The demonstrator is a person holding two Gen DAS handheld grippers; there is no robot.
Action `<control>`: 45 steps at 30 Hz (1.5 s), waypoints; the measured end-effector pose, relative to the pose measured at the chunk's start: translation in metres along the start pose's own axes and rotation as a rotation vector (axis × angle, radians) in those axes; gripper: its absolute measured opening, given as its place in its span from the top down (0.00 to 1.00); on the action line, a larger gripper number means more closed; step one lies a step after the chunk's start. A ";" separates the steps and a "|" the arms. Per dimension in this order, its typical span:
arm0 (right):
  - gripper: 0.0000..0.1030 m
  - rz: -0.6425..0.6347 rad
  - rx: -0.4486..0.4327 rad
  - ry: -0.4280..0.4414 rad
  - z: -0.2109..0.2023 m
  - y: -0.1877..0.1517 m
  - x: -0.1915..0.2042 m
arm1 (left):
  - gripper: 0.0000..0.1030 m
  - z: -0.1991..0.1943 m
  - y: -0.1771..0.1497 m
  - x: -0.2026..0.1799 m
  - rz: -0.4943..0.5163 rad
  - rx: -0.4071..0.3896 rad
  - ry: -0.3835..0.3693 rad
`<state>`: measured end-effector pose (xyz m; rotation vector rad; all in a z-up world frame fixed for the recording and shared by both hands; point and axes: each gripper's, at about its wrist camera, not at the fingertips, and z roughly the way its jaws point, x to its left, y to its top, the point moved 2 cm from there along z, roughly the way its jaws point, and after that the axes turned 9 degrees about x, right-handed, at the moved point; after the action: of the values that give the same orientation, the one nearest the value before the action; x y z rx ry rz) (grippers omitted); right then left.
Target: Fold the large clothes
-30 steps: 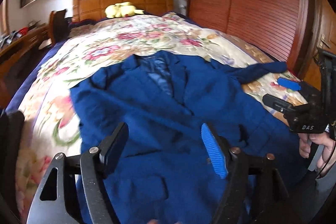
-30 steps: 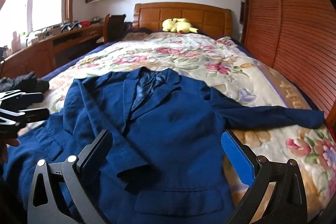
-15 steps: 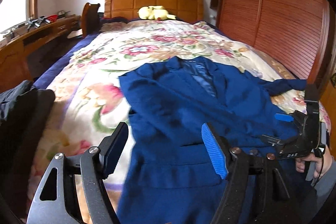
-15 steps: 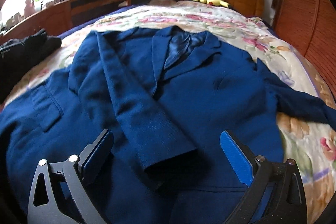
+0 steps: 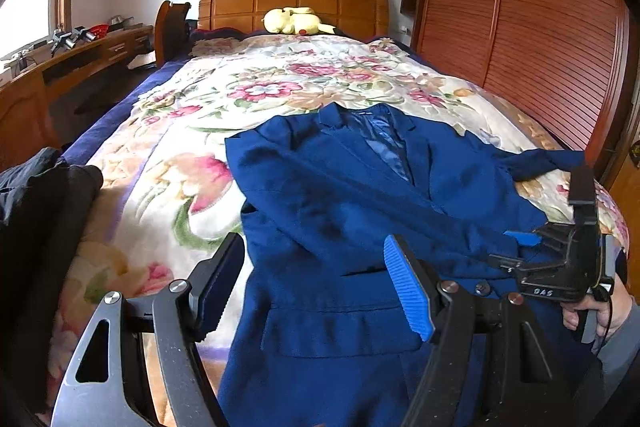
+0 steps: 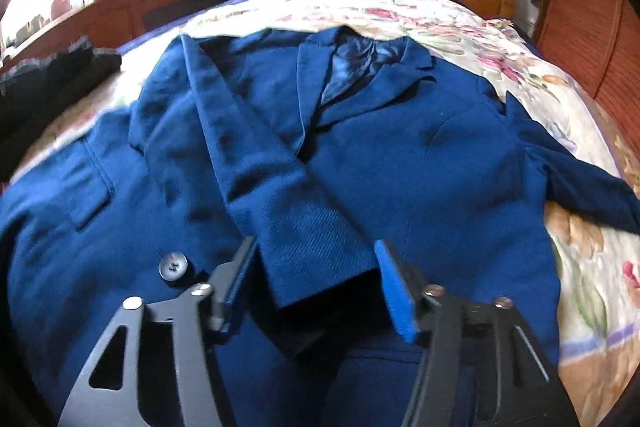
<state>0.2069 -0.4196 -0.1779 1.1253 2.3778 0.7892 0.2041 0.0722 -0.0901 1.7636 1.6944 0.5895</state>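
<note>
A dark garment (image 5: 44,211) is heaped at nine o'clock on the floral bedspread (image 5: 168,187). The navy blazer (image 5: 360,195) lies face-up at the bed's middle, collar toward twelve. The left gripper (image 5: 314,285) hovers spread over the blazer's left hem edge at six, gripping nothing. One sleeve (image 6: 260,167) is already folded across the chest, its cuff between the fingers of the right gripper (image 6: 314,283); those jaws have just been closing and bracket the cuff, though I cannot tell that the pads press it. The other sleeve (image 6: 580,183) trails out at three, unfolded. I judge the folding barely begun: that sleeve and the body remain.
</note>
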 end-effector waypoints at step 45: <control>0.60 0.224 -0.201 -0.157 -0.087 -0.064 -0.075 | 0.28 0.032 0.012 -0.099 0.147 -0.026 -0.059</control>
<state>0.1666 -0.5406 -0.1442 1.3289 2.0185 0.9524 0.2271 -0.0295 -0.0949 1.8795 1.5202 0.6148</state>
